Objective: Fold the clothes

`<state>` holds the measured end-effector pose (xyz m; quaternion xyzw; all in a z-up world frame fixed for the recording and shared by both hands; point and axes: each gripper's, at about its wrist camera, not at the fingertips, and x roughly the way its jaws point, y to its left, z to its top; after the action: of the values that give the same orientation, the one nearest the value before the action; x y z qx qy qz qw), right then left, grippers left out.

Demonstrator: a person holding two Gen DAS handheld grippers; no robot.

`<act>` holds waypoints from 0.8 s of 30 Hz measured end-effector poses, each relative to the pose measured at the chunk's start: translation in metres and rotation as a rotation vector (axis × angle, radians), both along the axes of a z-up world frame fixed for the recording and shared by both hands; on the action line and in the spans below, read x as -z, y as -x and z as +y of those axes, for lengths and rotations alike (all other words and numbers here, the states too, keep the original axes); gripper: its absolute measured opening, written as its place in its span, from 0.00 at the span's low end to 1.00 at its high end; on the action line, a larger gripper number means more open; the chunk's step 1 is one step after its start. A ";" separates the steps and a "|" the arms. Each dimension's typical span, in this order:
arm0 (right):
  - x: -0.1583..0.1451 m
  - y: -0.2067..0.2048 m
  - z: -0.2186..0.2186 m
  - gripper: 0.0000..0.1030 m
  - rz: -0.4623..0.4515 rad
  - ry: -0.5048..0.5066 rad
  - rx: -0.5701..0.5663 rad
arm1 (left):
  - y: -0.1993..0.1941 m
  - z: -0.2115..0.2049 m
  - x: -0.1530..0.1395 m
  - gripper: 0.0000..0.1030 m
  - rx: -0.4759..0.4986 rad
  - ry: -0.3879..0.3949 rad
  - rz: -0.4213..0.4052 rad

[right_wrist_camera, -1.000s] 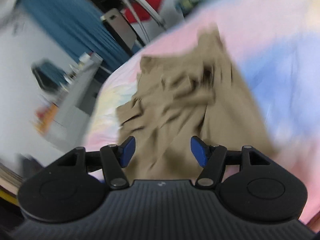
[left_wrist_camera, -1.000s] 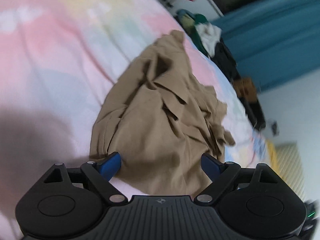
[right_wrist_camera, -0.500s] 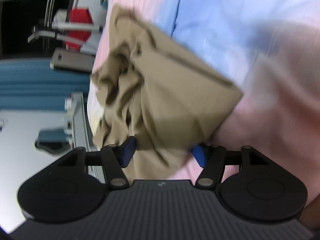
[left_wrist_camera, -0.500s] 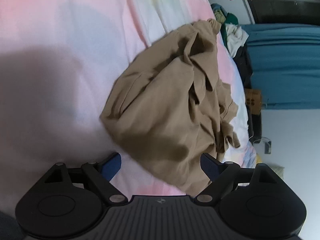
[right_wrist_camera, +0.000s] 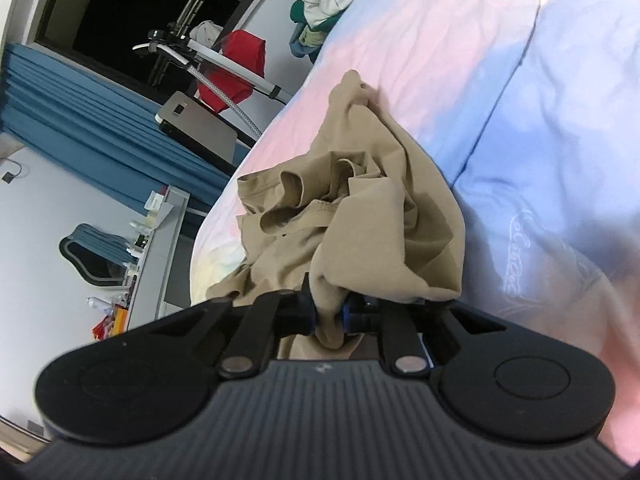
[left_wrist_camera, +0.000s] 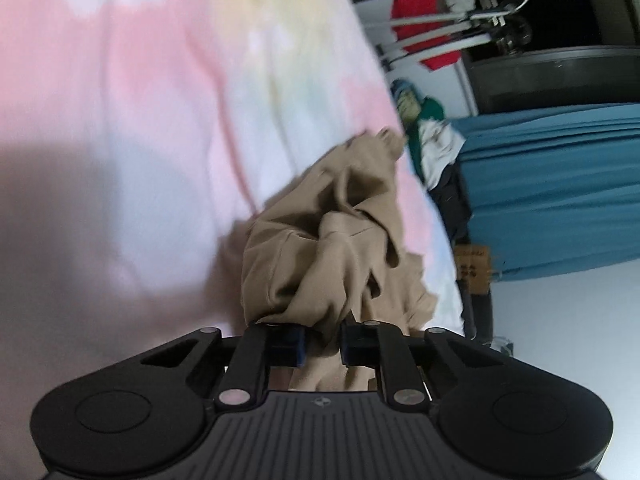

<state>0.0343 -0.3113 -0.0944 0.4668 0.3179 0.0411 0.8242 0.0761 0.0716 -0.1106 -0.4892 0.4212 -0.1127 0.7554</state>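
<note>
Bed with pastel pink-and-blue sheet [right_wrist_camera: 460,52]; blue curtain [left_wrist_camera: 560,184] beyond it. Tan garment [right_wrist_camera: 360,184] — crumpled, lying on the sheet near its edge. Left gripper [left_wrist_camera: 322,345] — blue pads clamped on a bunch of the garment. Right gripper [right_wrist_camera: 328,318] likewise pinching a fold.

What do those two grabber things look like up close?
The left gripper and the right gripper look the same. Each has a wide black body with fine ridges down the middle, a tiny pale logo, and a round disc on each side. Black link bars with silver rivets lead to two fingers tipped with blue pads. No cables or sleeves show.
</note>
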 end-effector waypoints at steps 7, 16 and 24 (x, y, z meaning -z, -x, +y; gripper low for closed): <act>-0.024 0.029 -0.008 0.12 -0.011 -0.042 0.046 | 0.041 0.012 -0.040 0.12 -0.042 0.003 -0.024; -0.063 0.085 -0.002 0.12 -0.008 -0.013 0.030 | 0.133 0.039 -0.090 0.12 -0.051 -0.025 -0.026; -0.064 0.151 -0.001 0.12 0.008 -0.042 0.052 | 0.184 0.047 -0.101 0.12 -0.002 -0.018 0.014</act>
<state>-0.1167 -0.3126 -0.0308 0.4924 0.3079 0.0245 0.8137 -0.1081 0.1188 -0.0099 -0.4838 0.4269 -0.1049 0.7568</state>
